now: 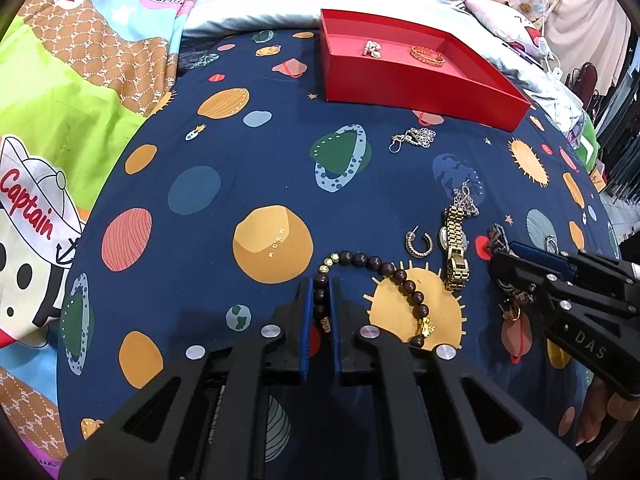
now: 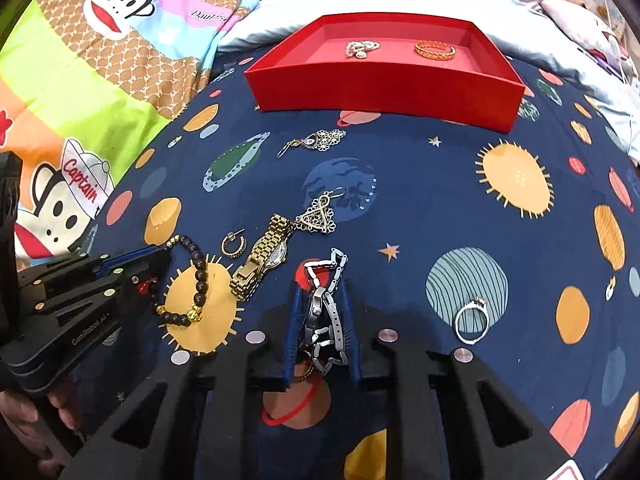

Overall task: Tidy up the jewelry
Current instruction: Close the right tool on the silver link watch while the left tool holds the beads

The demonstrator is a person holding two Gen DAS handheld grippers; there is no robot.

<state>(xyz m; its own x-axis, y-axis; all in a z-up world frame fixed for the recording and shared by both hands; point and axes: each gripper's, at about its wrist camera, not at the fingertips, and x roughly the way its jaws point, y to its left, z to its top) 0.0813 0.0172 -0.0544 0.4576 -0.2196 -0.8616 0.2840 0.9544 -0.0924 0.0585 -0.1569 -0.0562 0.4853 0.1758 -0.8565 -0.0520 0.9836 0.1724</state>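
My left gripper (image 1: 321, 292) is shut on a dark wooden bead bracelet (image 1: 404, 276) that curves off to the right across the planet-print bedspread. My right gripper (image 2: 322, 300) is shut on a silver link watch (image 2: 320, 312), with the band sticking out past the blue pads (image 2: 294, 312). Far back stands an open red box (image 2: 380, 92) that holds a pearl piece (image 2: 362, 49) and a gold bangle (image 2: 434, 50). Between the two grippers lies a gold watch (image 2: 260, 264).
Loose on the spread are a hoop earring (image 2: 234, 246), a triangular filigree earring (image 2: 318, 218), a flower filigree earring (image 2: 320, 140) and a silver ring (image 2: 472, 322). A cartoon-print quilt (image 1: 60, 120) lies left, and pale pillows (image 1: 260, 0) sit behind the box.
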